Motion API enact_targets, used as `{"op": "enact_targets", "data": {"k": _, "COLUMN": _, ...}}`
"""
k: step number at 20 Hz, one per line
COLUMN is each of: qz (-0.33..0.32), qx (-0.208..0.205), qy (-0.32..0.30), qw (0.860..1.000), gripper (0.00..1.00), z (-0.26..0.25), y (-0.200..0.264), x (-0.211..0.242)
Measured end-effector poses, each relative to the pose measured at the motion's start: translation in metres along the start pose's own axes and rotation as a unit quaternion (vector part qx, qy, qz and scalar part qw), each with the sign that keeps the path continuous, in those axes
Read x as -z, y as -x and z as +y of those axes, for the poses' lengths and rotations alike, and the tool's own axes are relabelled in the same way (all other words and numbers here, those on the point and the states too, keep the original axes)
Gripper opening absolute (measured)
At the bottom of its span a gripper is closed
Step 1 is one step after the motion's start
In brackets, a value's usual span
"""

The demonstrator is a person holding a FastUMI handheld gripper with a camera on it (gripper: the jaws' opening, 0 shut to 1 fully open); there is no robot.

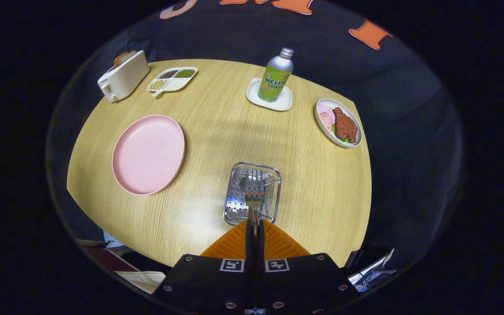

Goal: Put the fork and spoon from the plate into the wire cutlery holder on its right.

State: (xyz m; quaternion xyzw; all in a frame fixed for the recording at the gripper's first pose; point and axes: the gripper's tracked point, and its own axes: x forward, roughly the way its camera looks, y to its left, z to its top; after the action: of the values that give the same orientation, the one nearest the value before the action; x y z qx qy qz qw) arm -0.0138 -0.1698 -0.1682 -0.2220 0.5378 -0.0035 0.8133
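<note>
The tongs (254,227) are pressed narrow on the thin handle of a fork (254,192), both fingers clamping it, with the fork's head and tines pointing away just ahead of the fingertips. The fork head hangs over the open top of the wire cutlery holder (234,205), a small metal basket with a perforated bottom standing on the wooden tabletop (217,131) just beyond the fingers; whether the fork touches the holder cannot be told. To the left of the holder, well apart from it, lies the pink plate (148,154), with no cutlery on its face. I cannot make out the spoon. Farther back, a green soda bottle (275,75) stands upright on a small white tray (283,103), and off to the right sits an oval dish of food (338,123). At the far left are a divided white dish (173,78) holding beans and a white toaster (124,76).
</note>
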Motion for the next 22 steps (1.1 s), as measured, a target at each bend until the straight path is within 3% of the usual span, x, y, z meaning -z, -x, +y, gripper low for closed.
{"op": "enact_targets", "data": {"k": 14, "qz": 0.085, "qx": -0.009, "qy": 0.068, "qw": 0.994, "gripper": 0.04, "z": -0.004, "y": -0.034, "x": -0.006}}
{"op": "enact_targets", "data": {"k": 22, "qz": 0.051, "qx": -0.009, "qy": 0.055, "qw": 0.997, "gripper": 0.10, "z": -0.008, "y": -0.019, "x": -0.019}}
